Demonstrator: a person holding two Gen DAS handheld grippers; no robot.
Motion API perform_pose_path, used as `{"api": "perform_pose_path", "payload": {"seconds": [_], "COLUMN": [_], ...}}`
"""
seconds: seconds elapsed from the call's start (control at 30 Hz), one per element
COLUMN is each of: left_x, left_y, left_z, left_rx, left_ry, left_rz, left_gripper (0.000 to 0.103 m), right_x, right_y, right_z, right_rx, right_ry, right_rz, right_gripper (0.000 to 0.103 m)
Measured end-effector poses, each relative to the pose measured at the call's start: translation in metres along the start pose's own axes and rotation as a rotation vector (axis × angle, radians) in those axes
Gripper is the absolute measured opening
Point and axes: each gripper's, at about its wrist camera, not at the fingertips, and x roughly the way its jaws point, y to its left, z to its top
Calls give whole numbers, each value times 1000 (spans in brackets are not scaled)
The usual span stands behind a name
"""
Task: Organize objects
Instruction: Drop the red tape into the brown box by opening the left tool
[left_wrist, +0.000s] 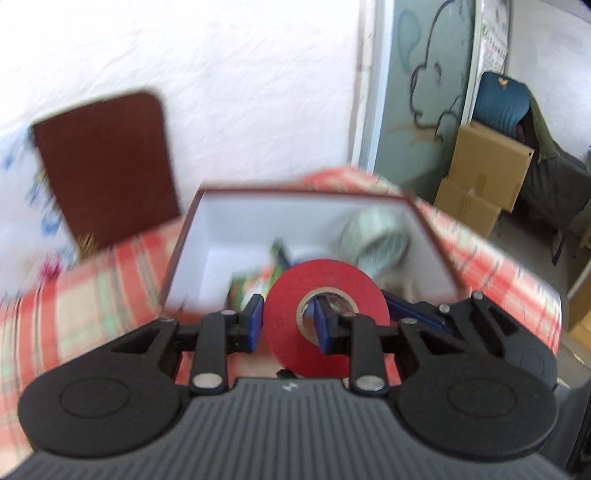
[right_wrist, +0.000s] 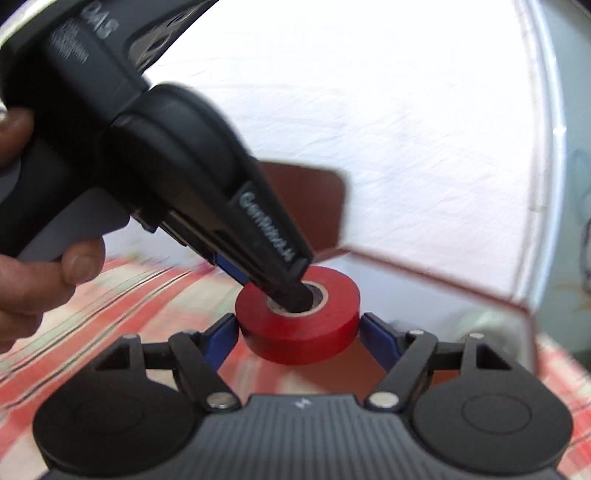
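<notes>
The left hand-held gripper (left_wrist: 288, 325) was a matte black plastic tool with a ribbed dark grey top plate, two round black discs at its sides, and angular black linkage arms pinned with silver rivets. Its fingers (left_wrist: 254, 325) ended in blue pads. The right hand-held gripper (right_wrist: 299, 334) had the same build: ribbed grey plate with a small white mark, black discs, silver rivets, blue pads. The left tool's black body carried white lettering, too blurred to read.
</notes>
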Motion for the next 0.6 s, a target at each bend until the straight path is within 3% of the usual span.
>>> {"api": "perform_pose_path", "payload": {"seconds": [0.03, 0.13, 0.23, 0.3, 0.53, 0.6], "left_x": [11, 46, 53, 45, 2, -5], "left_y": [-4, -10, -11, -4, 43, 56], "left_z": [8, 22, 17, 8, -31, -47], "left_rx": [-3, -25, -48, -64, -152, -176], "left_ry": [-8, 11, 26, 20, 12, 26], "left_rz": [0, 8, 86, 75, 156, 180], "left_gripper": [32, 48, 50, 52, 54, 55], "right_x": [8, 40, 57, 46, -7, -11], "right_y": [-10, -31, -40, -43, -17, -4], "right_z": [4, 6, -1, -3, -24, -24], "right_rx": [12, 34, 57, 103, 163, 144], "right_ry": [-3, 55, 92, 68, 5, 47], "right_rz": [-26, -93, -175, -144, -135, -68], "right_gripper": [74, 75, 80, 80, 82, 82]}}
